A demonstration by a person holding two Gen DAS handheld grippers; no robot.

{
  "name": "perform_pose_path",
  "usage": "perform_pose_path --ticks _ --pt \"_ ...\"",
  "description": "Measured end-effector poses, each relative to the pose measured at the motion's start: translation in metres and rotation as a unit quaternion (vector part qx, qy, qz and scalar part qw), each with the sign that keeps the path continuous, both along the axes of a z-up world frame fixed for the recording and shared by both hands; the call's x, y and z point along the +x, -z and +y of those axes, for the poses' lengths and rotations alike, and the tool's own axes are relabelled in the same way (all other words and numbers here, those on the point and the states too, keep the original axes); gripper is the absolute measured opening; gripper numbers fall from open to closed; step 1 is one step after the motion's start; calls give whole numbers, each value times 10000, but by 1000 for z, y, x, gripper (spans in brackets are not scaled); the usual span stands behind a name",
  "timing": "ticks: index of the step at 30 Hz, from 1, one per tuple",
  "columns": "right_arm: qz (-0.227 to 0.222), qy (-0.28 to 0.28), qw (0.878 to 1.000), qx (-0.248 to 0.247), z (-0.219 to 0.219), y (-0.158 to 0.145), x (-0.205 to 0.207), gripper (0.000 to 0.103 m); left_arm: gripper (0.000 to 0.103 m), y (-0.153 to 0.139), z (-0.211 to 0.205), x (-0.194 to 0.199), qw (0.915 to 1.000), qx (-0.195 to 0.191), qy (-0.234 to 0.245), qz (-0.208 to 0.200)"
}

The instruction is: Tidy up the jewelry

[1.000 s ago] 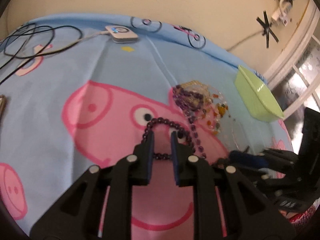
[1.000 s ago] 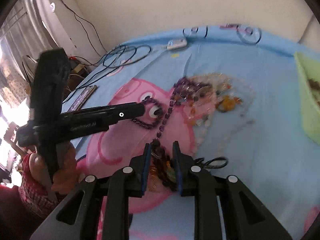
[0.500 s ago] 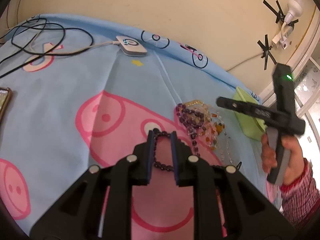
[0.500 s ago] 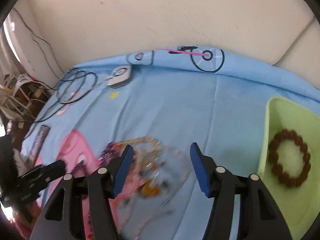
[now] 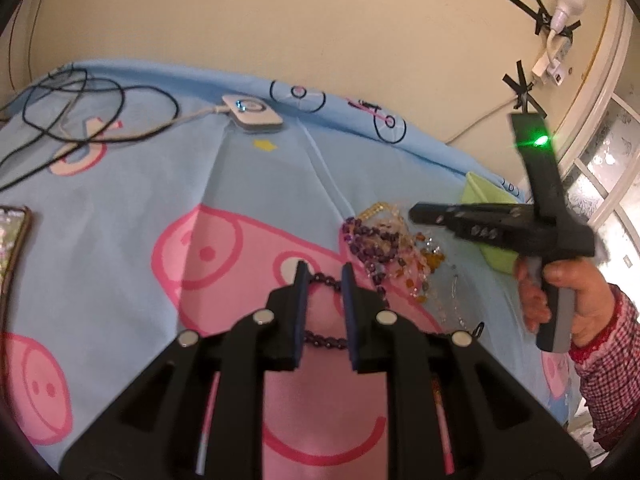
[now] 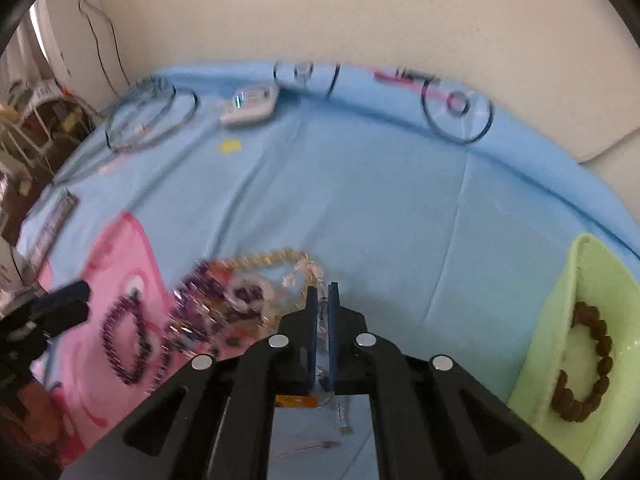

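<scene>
Looking down over the blue cartoon-pig sheet that covers the surface, I have a hand-held gripper in each hand. At the sheet's right edge sits the green tray, with a brown bead bracelet lying inside it, well to the right of my right hand-held gripper.

The jewelry pile is heaped on the sheet near the pig's face: purple beads, amber and clear stones, a gold-coloured chain. From the left view it lies ahead and to the right of my left hand-held gripper, and my right hand holds its tool over the pile's right side. From the right view, which is blurred, the pile spreads to the left of and under my right fingers.

My left hand-held gripper is open only a narrow way, its fingers set down astride the dark purple bracelet; the loop's strand crosses the gap, and I cannot tell whether the pads touch it.

My right hand-held gripper is nearly closed, with something pale and clear, seemingly a strand from the pile, caught in the thin gap.

A white charger puck and black cable lie at the far edge.
</scene>
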State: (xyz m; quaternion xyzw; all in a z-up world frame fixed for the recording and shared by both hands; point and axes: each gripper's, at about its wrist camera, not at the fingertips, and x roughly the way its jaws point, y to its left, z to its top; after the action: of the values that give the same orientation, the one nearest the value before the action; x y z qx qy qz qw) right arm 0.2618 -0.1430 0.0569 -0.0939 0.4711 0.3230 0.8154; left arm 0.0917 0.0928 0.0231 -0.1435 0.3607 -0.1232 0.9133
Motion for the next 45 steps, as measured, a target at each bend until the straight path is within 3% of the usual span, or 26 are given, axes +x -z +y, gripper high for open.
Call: perform_pose_path --ticks 1,3,5,8,10,17,18,19,20,22,28,35,39,45 --pt "-94 45 9998 196 -5 -13 -5 0 16 -2 -1 -1 10000 57 -11 -71" --pt "-298 59 9987 408 -12 -34 -16 0 31 -7 -7 -4 9995 196 7 -227" --pt "-582 36 9963 627 -21 -60 -32 0 54 -12 -14 -6 9990 234 150 -364" --pt "-941 8 9922 822 -30 -91 -49 0 70 -27 -31 -9 9970 264 444 -576" --pt "-1205 11 9880 963 -38 -113 -60 0 75 -34 -45 -10 9952 327 645 -665" --pt "-1873 89 9718 1428 -67 -180 -96 0 75 -43 -107 7 9876 673 1274 -627" --pt "-1979 91 9689 1484 -72 -190 -101 0 73 -43 -115 10 9862 712 1368 -607" --pt "-2043 85 9669 1523 -75 -197 -104 0 58 -43 -121 12 9856 741 1411 -573" --pt "-2140 94 9642 1564 -80 -206 -108 0 33 -43 -130 19 9846 779 1497 -467" --pt "-2335 148 9594 1576 -88 -221 -112 0 5 -48 -138 29 9827 624 1711 -330" --pt "-2711 523 9468 1653 -128 -257 -111 0 5 -115 -157 37 9766 416 1965 -764" --pt "-2804 1075 9364 1817 -180 -271 -84 0 5 -200 -206 60 9661 319 2324 -1079" --pt "-2620 1355 9373 1854 -209 -250 -69 0 5 -202 -234 78 9652 255 2431 -931" --pt "-2021 1651 9488 1781 -240 -180 -47 0 5 -146 -273 110 9661 331 2549 -264"
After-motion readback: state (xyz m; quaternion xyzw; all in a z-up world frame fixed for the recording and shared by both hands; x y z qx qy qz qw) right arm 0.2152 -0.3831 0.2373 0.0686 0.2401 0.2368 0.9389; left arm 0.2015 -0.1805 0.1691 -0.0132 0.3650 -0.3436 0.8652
